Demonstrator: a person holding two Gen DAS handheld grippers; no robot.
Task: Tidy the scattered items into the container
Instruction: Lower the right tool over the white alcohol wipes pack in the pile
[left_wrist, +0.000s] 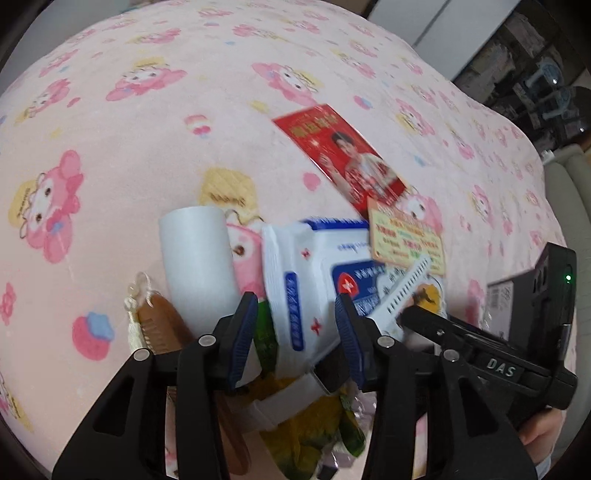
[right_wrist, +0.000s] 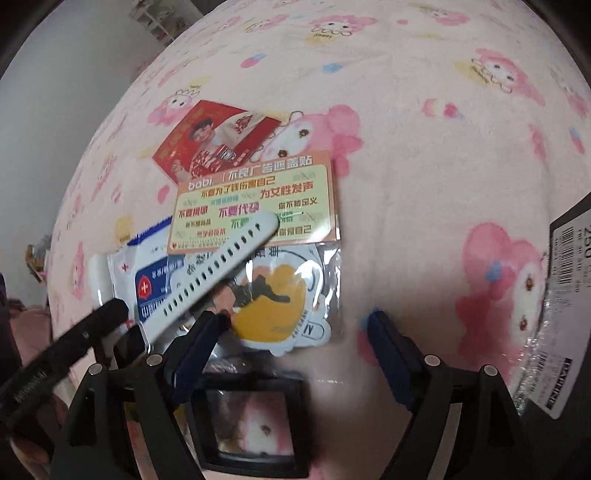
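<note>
Though both spread, left tongs (left_wrist: 295, 306) astride crinkly packet (left_wrist: 295, 266), right tongs (right_wrist: 297, 321) above fleecy blanket (right_wrist: 406, 147)

A pink fleece blanket (left_wrist: 155, 155) printed with pink cartoon figures and yellow patches covers the whole surface, lit softly and evenly. In the left wrist view, pale panels (left_wrist: 436, 26) stand beyond its far edge, with dark, cluttered shelving (left_wrist: 535, 81) at the far right. In the right wrist view a plain pale wall (right_wrist: 55, 92) rises to the left, a small white shelf (right_wrist: 159, 18) far along it.
</note>
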